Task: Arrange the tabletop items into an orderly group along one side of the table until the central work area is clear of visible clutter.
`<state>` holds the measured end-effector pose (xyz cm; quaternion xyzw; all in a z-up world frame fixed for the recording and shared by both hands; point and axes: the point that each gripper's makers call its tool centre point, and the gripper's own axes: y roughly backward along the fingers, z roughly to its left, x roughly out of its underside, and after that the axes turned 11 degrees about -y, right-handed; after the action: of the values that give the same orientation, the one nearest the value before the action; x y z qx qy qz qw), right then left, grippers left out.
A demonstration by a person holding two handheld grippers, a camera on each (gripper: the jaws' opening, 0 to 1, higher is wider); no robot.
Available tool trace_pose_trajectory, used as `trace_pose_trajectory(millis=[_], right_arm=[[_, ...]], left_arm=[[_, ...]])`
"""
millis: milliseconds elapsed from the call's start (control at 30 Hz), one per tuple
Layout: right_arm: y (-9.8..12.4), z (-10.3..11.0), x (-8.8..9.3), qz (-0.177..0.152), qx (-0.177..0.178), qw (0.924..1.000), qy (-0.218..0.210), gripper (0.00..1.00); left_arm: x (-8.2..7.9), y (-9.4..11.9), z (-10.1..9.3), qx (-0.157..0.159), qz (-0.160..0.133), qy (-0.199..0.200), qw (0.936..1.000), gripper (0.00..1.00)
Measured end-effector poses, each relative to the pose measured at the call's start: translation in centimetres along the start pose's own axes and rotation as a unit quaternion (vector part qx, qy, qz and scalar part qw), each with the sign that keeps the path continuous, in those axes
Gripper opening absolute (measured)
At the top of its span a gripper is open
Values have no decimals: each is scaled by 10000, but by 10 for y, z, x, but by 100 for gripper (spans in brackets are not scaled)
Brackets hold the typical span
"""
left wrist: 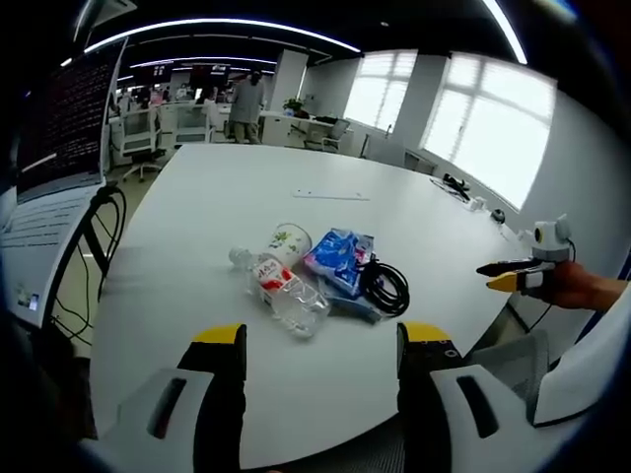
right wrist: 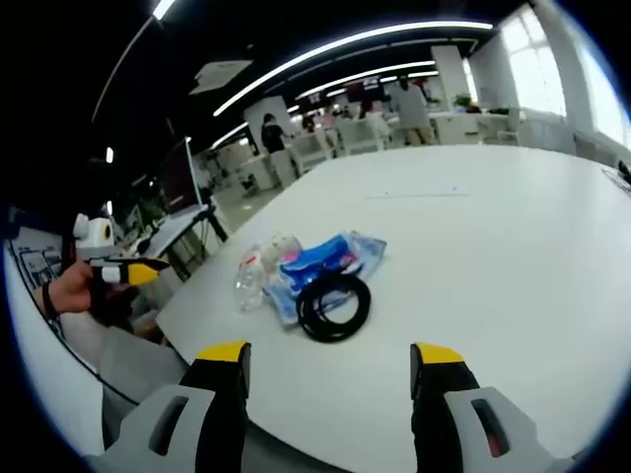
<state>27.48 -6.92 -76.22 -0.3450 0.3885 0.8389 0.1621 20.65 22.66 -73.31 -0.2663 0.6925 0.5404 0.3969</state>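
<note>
On the white table (left wrist: 227, 197) lies a small heap: a clear plastic bottle (left wrist: 284, 292) with a red label on its side, a white cup (left wrist: 287, 242) with a green print, a blue packet (left wrist: 340, 262) and a coiled black cable (left wrist: 386, 286). My left gripper (left wrist: 320, 345) is open at the table's near edge, short of the heap. The right gripper (left wrist: 513, 276) comes in from the right, held by a hand. From the other side, my right gripper (right wrist: 330, 365) is open, just short of the black cable (right wrist: 333, 305), blue packet (right wrist: 320, 261) and bottle (right wrist: 251, 281). The left gripper (right wrist: 128, 271) hovers past the table (right wrist: 493, 227).
A thin strip (left wrist: 330, 195) lies farther back on the table. Small dark items (left wrist: 455, 185) sit at the right edge. A monitor on a stand (left wrist: 64, 128) rises at the left. Desks, chairs and people (left wrist: 246, 103) fill the office behind.
</note>
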Motion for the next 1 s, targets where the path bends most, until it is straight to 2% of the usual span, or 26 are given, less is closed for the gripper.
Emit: trace_pose_trajectory(millis=[267, 1000], right_arm=[[-1, 0, 4, 20, -14, 10000, -24, 67], [1, -2, 8, -27, -23, 9999, -139, 66]], left_arm=[[1, 0, 5, -56, 25, 69, 10000, 60], [3, -7, -1, -44, 126, 250, 9996, 57]])
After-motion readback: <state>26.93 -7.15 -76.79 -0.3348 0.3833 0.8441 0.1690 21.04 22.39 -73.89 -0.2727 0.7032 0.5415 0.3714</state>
